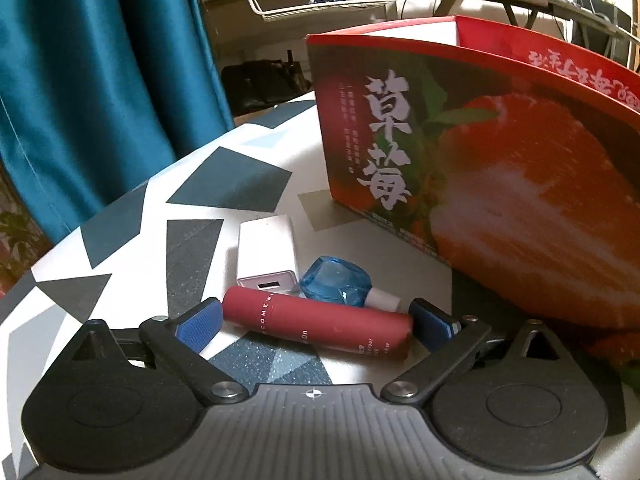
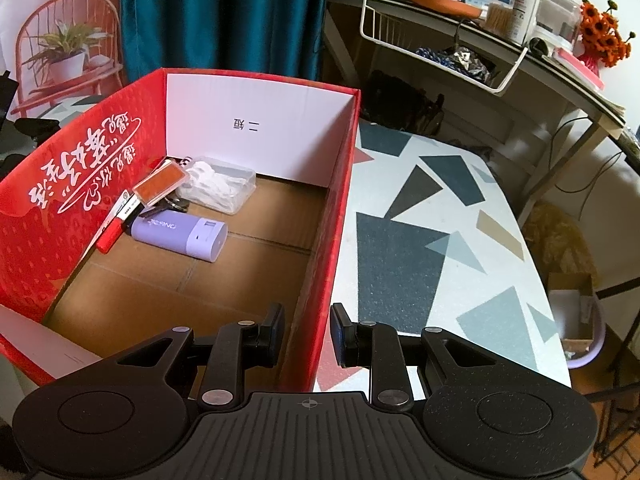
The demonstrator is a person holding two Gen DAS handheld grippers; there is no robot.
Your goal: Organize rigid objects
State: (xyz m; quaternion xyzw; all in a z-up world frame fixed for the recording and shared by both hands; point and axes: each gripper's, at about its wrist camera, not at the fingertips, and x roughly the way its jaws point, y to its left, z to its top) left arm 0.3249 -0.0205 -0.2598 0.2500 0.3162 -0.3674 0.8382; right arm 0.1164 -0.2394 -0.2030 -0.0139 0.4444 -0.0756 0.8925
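The left gripper (image 1: pixel 316 322) stands spread wide, its blue pads (image 1: pixel 199 326) flanking a dark red tube (image 1: pixel 320 322) that lies flat on the patterned tabletop (image 1: pixel 132 240). The pads sit just off the tube's two ends and do not press on it. Just beyond the tube lie a white charger block (image 1: pixel 266 254) and a blue faceted bottle (image 1: pixel 340 284) with a white cap; both touch or nearly touch the tube, leaving little clearance on its far side. The near side of the tube is open tabletop. To the right, the red strawberry-printed box (image 1: pixel 460 160) stands near this cluster, its printed wall rising close beside the right pad.

The right gripper (image 2: pixel 308 334) straddles the near-right wall of the box (image 2: pixel 340 200), one finger inside and one outside, narrowed to a small gap; whether the pads actually press the wall cannot be told. Inside, a purple power bank (image 2: pixel 180 236), a clear plastic case (image 2: pixel 218 186), a red-handled tool (image 2: pixel 116 226) and an orange tag (image 2: pixel 160 186) crowd the far-left corner. The rest of the cardboard floor is free. Right of the box, the tabletop (image 2: pixel 420 240) runs open to its curved edge.
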